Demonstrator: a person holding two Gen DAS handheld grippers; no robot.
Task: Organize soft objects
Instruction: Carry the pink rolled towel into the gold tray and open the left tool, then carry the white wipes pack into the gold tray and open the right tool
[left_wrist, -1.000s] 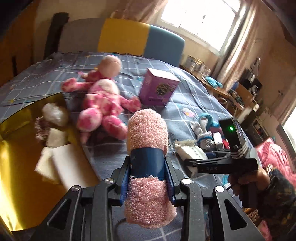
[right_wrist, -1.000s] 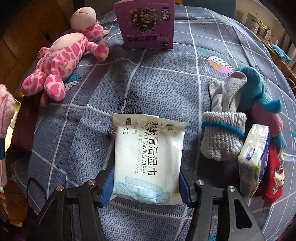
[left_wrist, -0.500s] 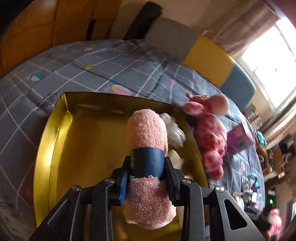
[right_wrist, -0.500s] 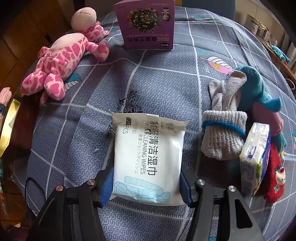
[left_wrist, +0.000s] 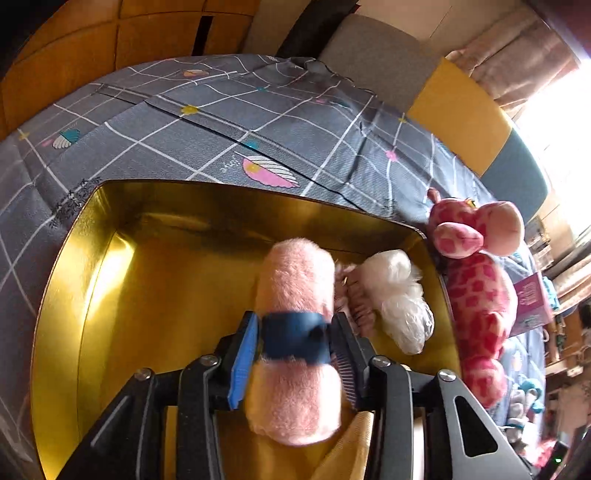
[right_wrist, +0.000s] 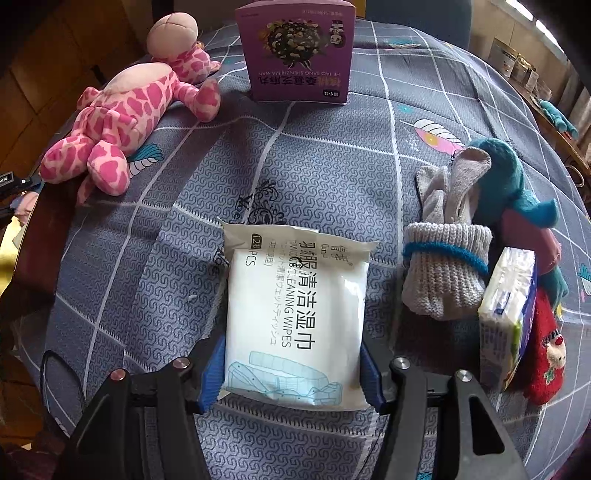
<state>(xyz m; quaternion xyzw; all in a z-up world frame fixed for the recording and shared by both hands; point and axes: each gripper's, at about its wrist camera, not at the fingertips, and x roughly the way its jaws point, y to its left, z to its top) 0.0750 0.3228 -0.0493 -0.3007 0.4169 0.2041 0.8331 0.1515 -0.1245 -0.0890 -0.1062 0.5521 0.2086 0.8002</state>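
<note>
Loosening: left claw (left_wrist: 296, 326) just opening around towel roll (left_wrist: 295, 273), lower end blurred | right claw (right_wrist: 292, 363) flanks wipes pack (right_wrist: 295, 306), grip unclear

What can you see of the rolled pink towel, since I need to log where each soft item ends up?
The rolled pink towel is a fluffy terry roll cinched at its middle by a dark blue band. It points away from the camera, over the floor of the gold tray. It lies between the fingers of the left gripper, whose jaws have just been opening; a gap shows at the blue pad. A white fluffy bundle lies close on its right.
</note>
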